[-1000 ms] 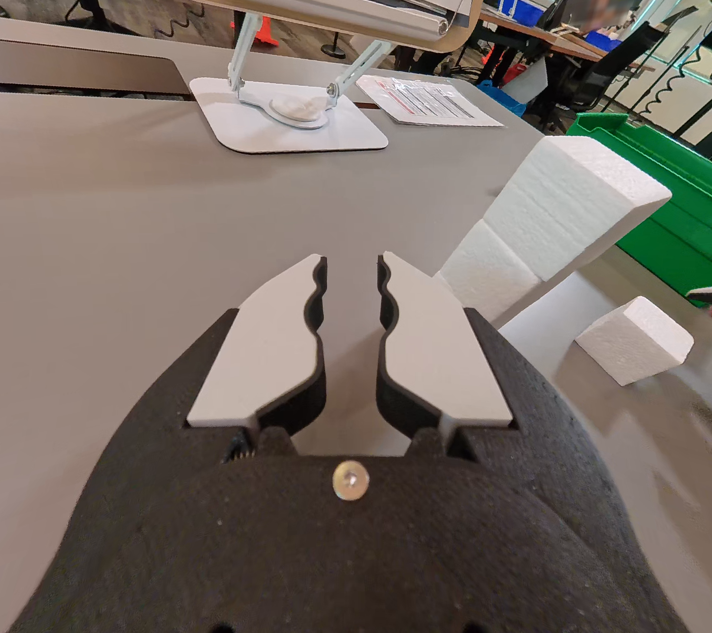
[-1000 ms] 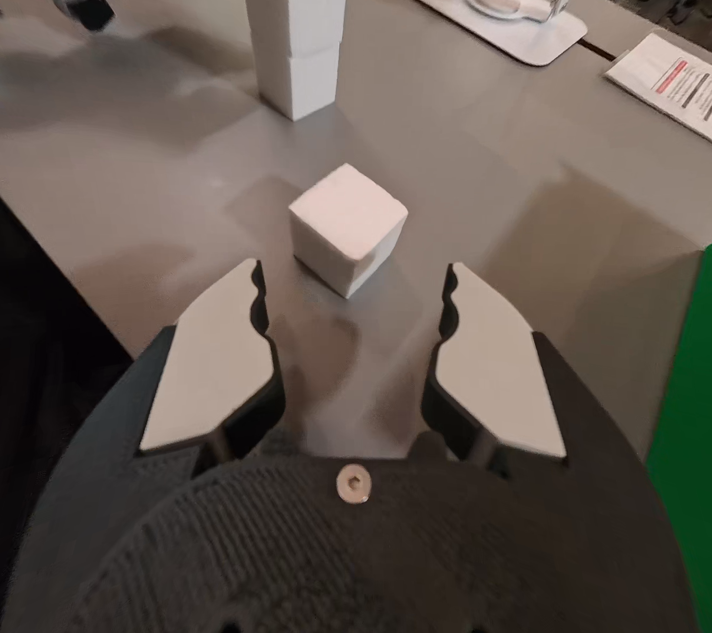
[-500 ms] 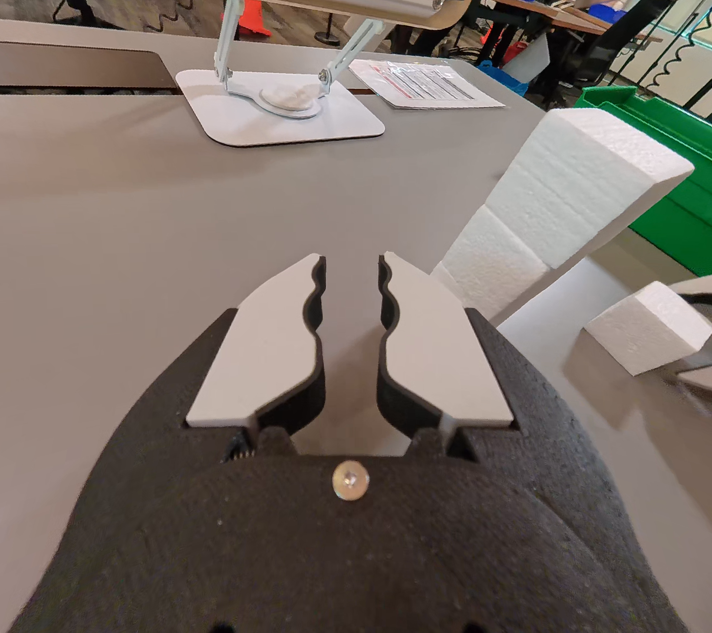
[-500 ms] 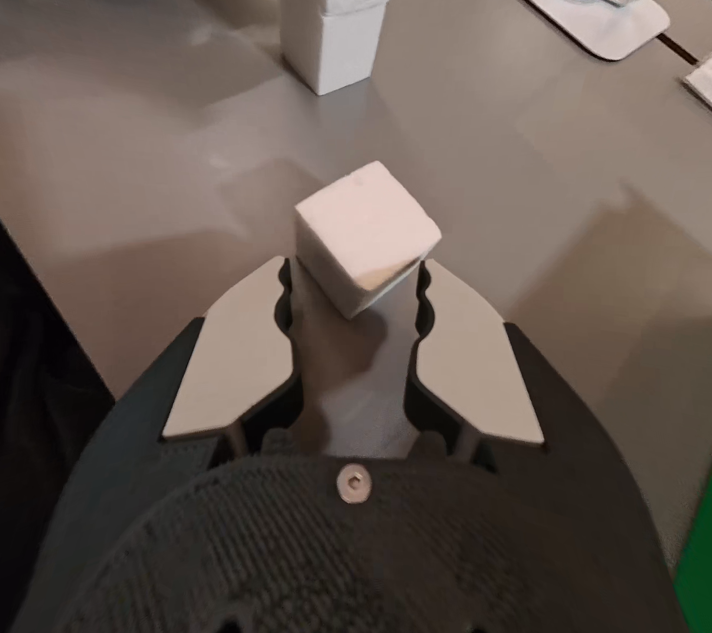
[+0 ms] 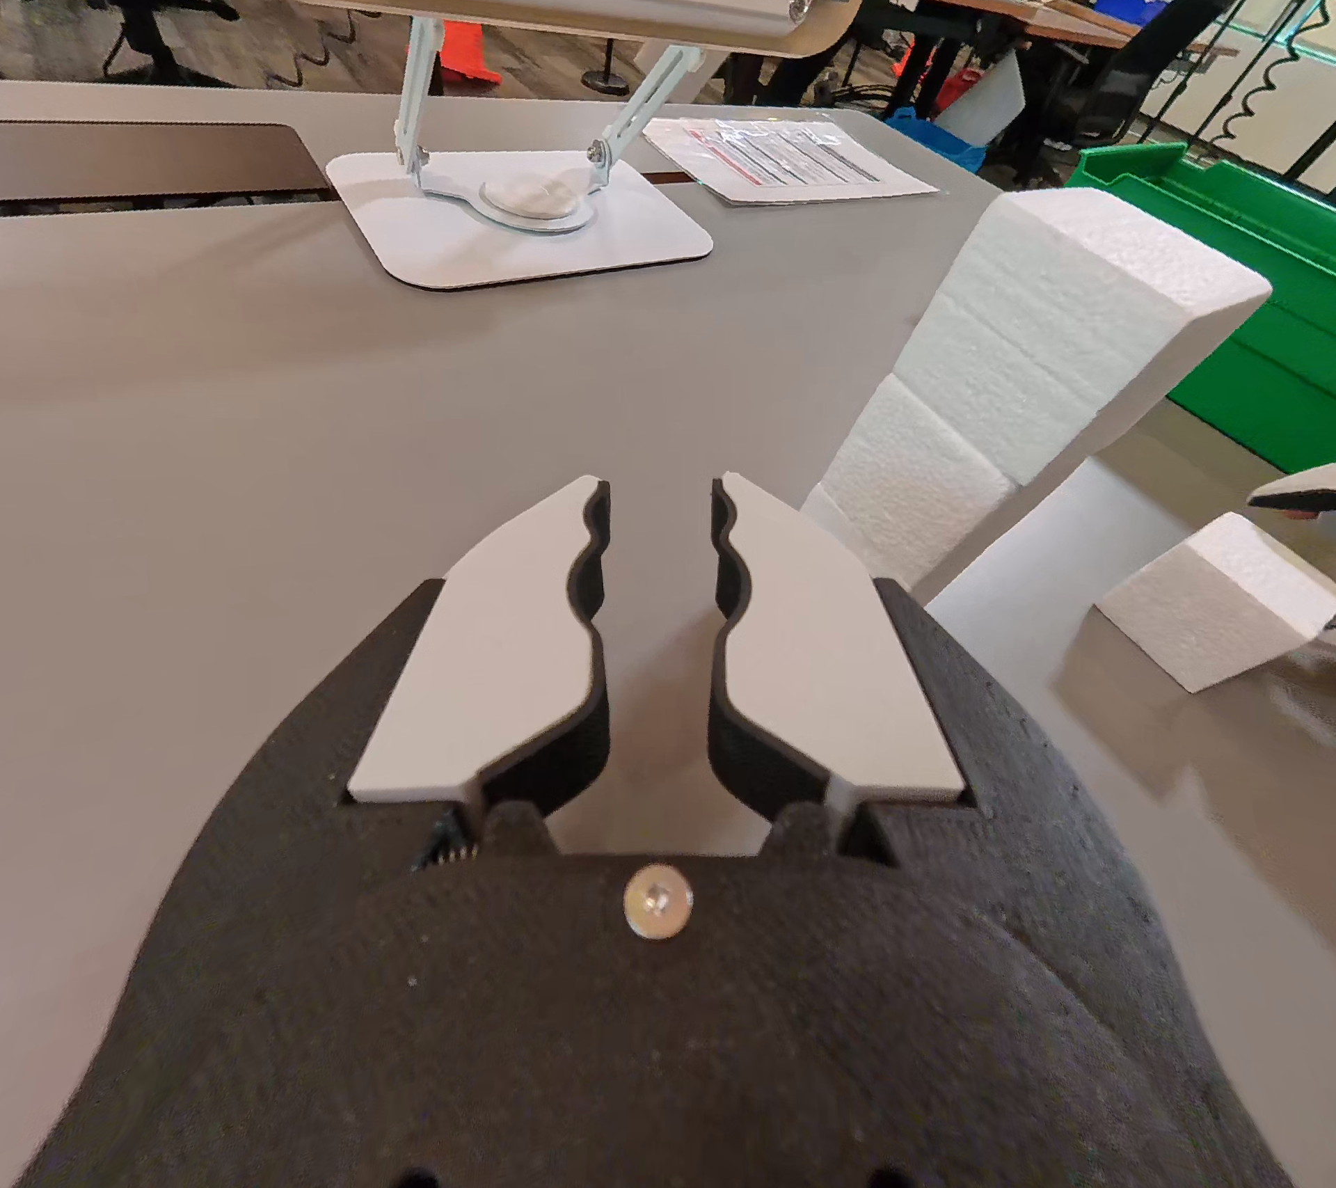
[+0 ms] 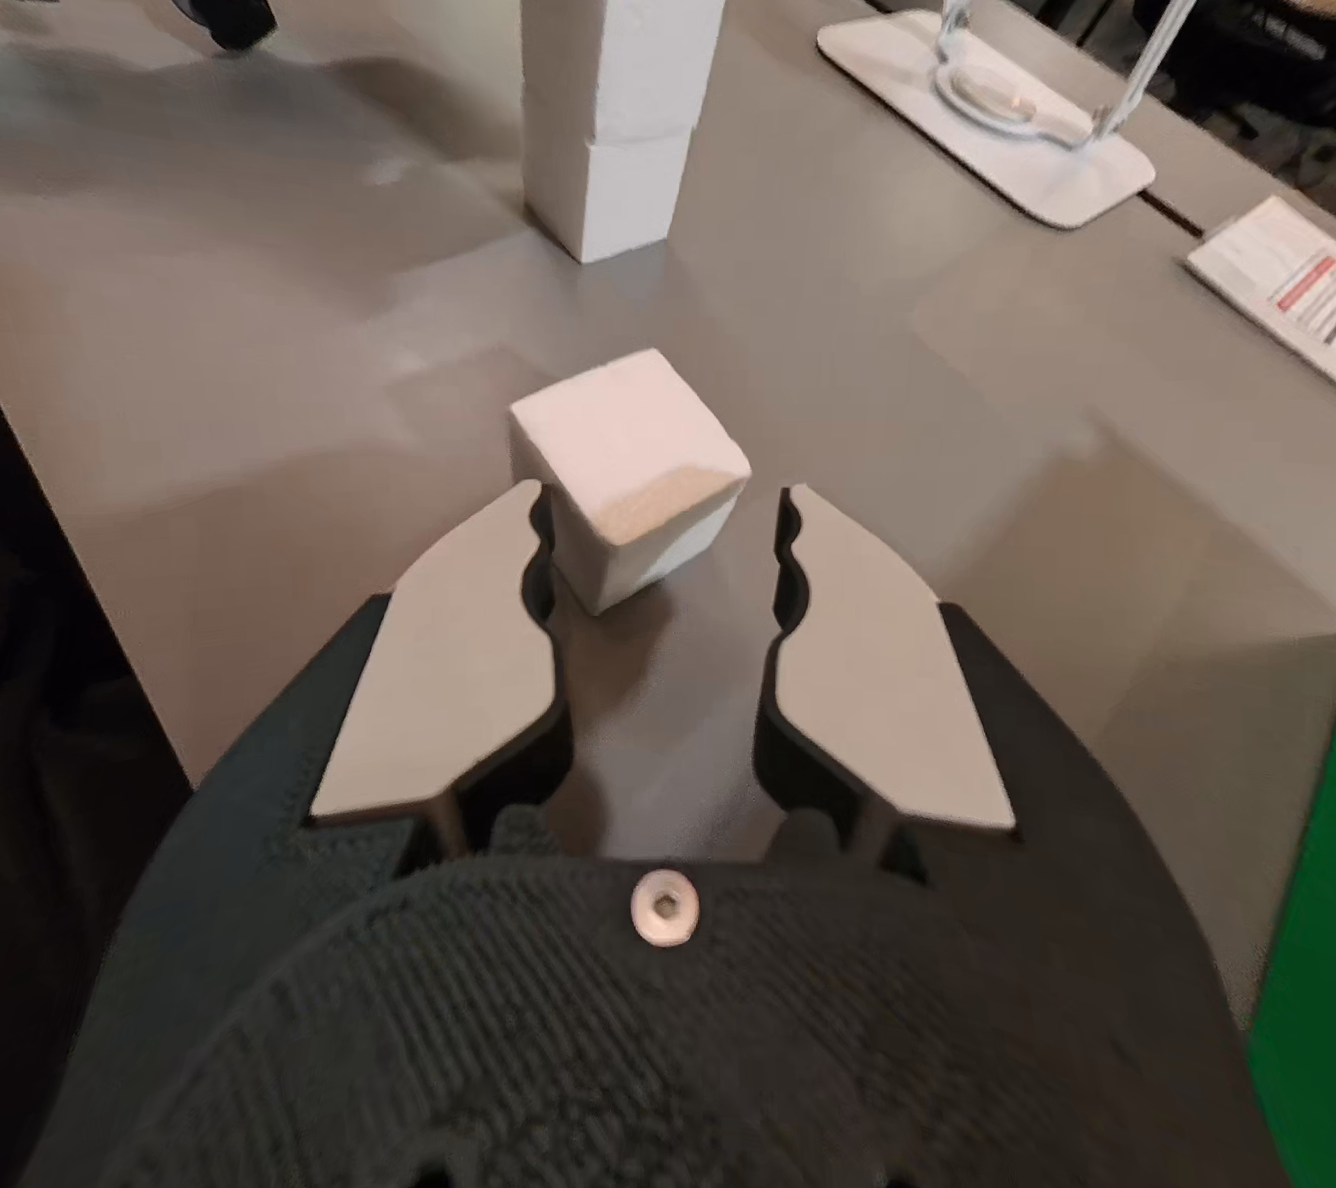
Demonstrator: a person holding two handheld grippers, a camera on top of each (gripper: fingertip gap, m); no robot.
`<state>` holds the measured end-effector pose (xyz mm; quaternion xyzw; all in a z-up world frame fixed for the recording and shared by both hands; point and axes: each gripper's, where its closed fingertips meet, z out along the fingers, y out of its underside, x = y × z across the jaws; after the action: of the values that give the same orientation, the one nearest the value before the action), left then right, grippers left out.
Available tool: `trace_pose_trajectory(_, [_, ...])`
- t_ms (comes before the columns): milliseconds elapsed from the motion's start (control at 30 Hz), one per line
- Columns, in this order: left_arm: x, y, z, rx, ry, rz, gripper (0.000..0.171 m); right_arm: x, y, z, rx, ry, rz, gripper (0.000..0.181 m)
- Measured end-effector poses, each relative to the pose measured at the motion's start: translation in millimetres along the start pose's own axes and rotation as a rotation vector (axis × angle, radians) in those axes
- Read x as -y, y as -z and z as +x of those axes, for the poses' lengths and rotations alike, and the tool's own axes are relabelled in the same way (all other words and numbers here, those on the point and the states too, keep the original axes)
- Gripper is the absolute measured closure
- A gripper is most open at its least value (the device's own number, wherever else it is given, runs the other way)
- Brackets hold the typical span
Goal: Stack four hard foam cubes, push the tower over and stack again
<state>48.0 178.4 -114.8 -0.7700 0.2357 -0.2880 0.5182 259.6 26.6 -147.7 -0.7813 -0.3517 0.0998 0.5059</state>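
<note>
Our right claw stands open around the near corner of a loose foam cube, its left finger touching or just beside the cube's side, the right finger apart. Closing skewed like this could spin the cube away. Our left claw, narrowly parted and empty, hovers over the grey surface near the foam stack, which a careless nudge could topple.
</note>
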Motion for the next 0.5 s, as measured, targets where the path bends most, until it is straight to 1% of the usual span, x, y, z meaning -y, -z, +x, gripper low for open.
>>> trace_pose_trajectory(133, [-0.5,7.5,-3.2,0.016,-0.015,0.006,0.144,3.9,-6.2,1.6,-0.013,0.063,0.014,0.120])
trace_pose_trajectory(267, [2.4,21.0,-8.9,0.035,0.005,0.037,0.144,3.4,-15.9,3.6,0.013,0.046,-0.016,0.115])
trace_pose_trajectory(333, [2.3,27.9,-13.1,0.048,0.013,0.044,0.144,-1.0,-21.7,-0.6,0.061,0.035,-0.059,0.118])
trace_pose_trajectory(433, [0.5,38.4,-20.5,0.073,0.027,0.049,0.144,-14.3,-31.7,-4.9,0.109,0.020,-0.169,0.106])
trace_pose_trajectory(500, [-0.1,45.3,-24.4,0.086,0.037,0.056,0.144,-23.5,-37.8,-5.8,0.124,0.008,-0.243,0.106])
